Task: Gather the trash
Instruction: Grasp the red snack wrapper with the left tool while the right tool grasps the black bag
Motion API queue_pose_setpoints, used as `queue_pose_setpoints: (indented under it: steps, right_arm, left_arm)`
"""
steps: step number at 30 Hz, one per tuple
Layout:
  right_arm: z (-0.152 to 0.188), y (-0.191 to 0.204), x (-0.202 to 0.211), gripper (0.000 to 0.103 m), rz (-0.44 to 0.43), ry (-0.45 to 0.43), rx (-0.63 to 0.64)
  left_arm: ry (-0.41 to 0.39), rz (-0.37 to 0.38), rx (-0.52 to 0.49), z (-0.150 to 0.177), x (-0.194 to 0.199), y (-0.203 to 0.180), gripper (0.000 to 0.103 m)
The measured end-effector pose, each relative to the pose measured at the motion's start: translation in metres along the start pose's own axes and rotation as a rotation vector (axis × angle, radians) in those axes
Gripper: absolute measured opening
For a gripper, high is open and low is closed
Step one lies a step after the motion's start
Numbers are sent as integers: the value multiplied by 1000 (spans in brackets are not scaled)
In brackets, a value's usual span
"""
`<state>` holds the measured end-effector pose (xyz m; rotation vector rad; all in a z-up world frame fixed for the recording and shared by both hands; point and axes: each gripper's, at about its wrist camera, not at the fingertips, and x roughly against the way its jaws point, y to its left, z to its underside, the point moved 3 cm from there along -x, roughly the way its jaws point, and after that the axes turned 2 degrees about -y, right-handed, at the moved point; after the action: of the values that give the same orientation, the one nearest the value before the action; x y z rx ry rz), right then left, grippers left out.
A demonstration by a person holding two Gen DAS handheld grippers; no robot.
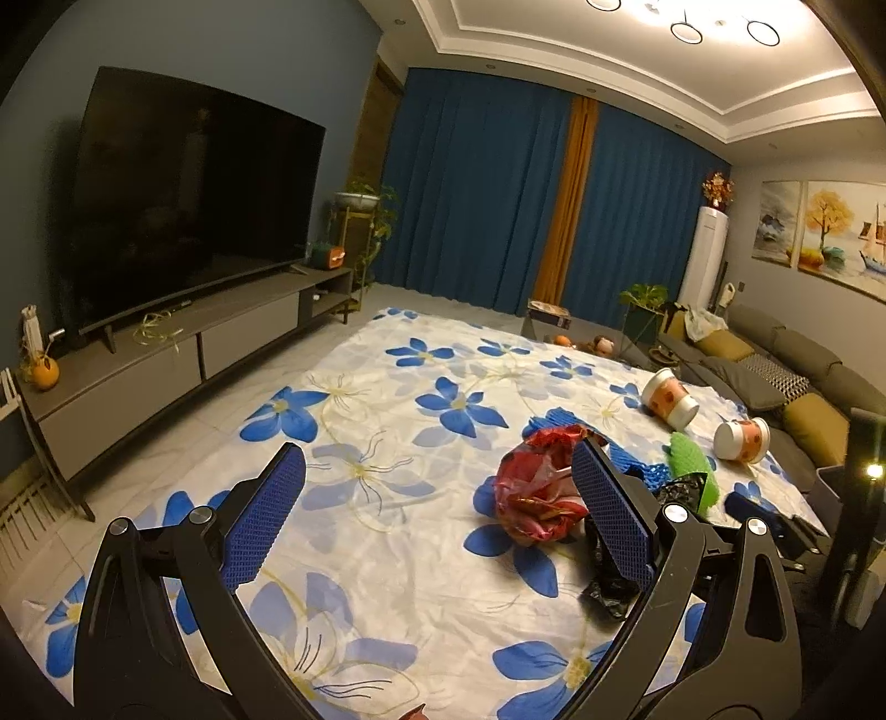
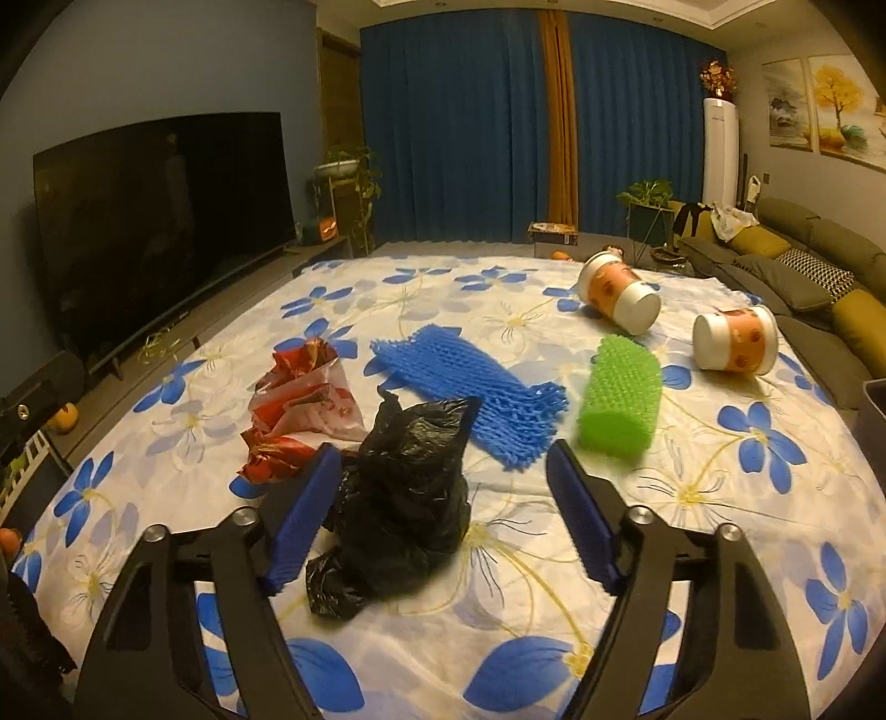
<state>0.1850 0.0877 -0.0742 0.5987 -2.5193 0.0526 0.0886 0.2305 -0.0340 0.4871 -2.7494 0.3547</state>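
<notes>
Deep blue curtains [image 2: 459,127] with one orange strip [image 2: 559,116] cover the far wall under warm ceiling lights [image 1: 686,30]. A large dark television [image 1: 188,194] stands on a low grey cabinet [image 1: 166,354] along the blue-grey left wall, above a pale tiled floor [image 1: 310,343]. On the right, a grey sofa [image 2: 803,243] with yellow cushions sits below paintings [image 1: 830,232], near a white standing air conditioner [image 1: 706,255].

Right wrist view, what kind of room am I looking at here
Most likely a home living room: a large television on a low cabinet along one wall, a sofa with cushions opposite, and full-length blue curtains at the far end.
</notes>
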Motion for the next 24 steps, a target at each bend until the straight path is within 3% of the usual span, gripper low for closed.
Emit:
queue_pose_setpoints:
  steps: [4, 6, 8, 11, 24]
  right_arm:
    - [1, 1, -9, 53, -17, 29, -4]
    - [2, 1, -12, 32, -25, 45, 3]
    - [4, 1, -14, 21, -28, 57, 12]
    - [6, -4, -11, 10, -31, 51, 3]
    - [-2, -48, 42, 6, 50, -80, -41]
  left_arm:
    - [7, 29, -10, 1, -6, -6, 95]
    - [15, 42, -16, 3, -9, -10, 95]
    - [24, 55, -20, 4, -12, -15, 95]
    - [39, 78, -28, 6, -18, -23, 95]
    - [157, 127, -81, 9, -80, -71, 95]
